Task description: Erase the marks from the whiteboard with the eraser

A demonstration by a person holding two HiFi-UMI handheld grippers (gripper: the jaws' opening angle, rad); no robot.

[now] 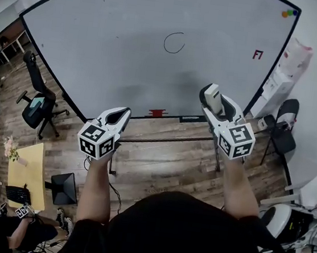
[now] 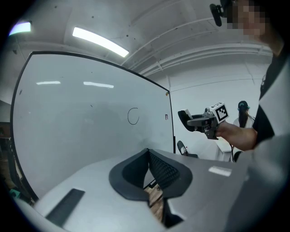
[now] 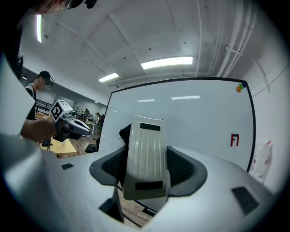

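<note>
Our left gripper [image 1: 117, 118], jaws pressed together on nothing, hangs before the lower edge of the large white dark-framed whiteboard [image 1: 89, 34]. A thin black hand-drawn circle [image 1: 174, 42] sits near the whiteboard's middle. Our right gripper [image 1: 213, 101] pinches the pale ribbed plastic eraser [image 1: 211, 92] before the whiteboard's lower right, clear of its surface, long axis running along the jaws toward it. Small red lettering [image 1: 258, 54] lies by the whiteboard's right edge. We judge the right hand nearer both marks.
</note>
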